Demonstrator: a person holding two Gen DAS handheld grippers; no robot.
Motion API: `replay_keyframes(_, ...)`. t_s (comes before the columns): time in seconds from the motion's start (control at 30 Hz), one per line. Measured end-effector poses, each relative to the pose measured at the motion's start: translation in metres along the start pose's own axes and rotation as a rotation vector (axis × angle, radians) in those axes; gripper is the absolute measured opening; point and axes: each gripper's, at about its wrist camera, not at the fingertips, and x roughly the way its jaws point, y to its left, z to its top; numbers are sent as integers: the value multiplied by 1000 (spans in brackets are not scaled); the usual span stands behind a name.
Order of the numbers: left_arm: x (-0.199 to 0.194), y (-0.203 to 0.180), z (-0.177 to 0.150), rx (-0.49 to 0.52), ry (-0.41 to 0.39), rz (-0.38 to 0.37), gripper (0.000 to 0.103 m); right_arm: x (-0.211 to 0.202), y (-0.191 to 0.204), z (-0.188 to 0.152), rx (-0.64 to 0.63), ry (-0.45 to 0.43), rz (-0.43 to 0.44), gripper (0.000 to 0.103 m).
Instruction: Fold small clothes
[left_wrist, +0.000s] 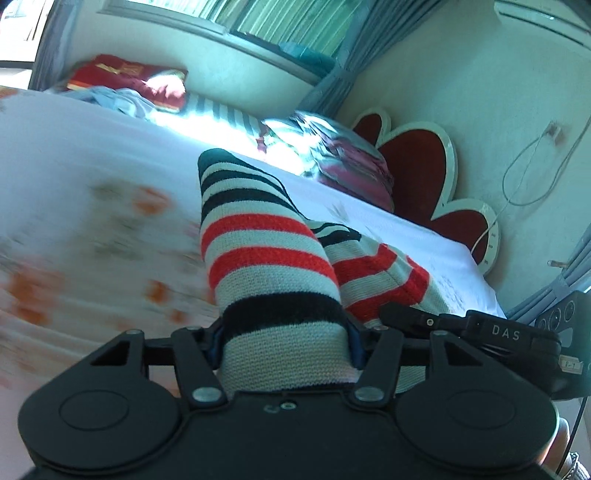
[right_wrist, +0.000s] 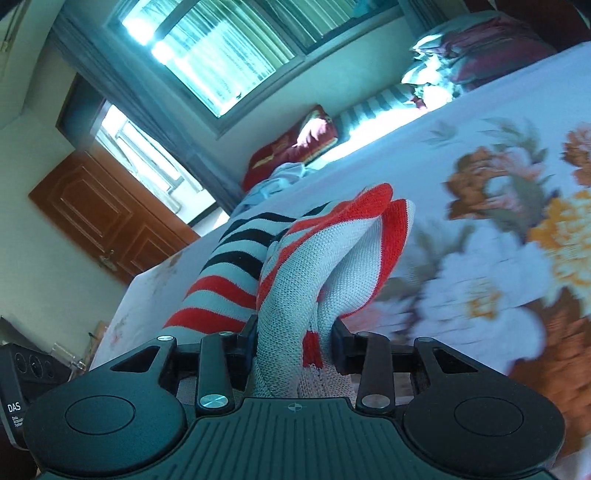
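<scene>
A small knitted garment (left_wrist: 266, 258) with red, black and pale grey stripes hangs between my two grippers above the flowered bedsheet (left_wrist: 92, 229). My left gripper (left_wrist: 284, 339) is shut on one bunched edge of it. My right gripper (right_wrist: 295, 343) is shut on another bunched part of the garment (right_wrist: 306, 258), with the fabric folded over and reaching forward. The right gripper's body (left_wrist: 491, 336) shows at the right of the left wrist view, close beside the left one. The fingertips are hidden by the cloth.
A bed with a flowered sheet (right_wrist: 498, 184) lies below. Folded clothes and pillows (left_wrist: 343, 158) are stacked near the red petal-shaped headboard (left_wrist: 424, 162). A red cushion (left_wrist: 125, 79) and a pale blue cloth (left_wrist: 122, 101) lie by the window wall. A brown door (right_wrist: 99, 210) is far off.
</scene>
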Motion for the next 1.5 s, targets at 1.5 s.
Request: replay_keyframes(1.5, -49, 262, 64, -134, -39, 273, 82, 260, 148, -36, -148, 47, -269, 24)
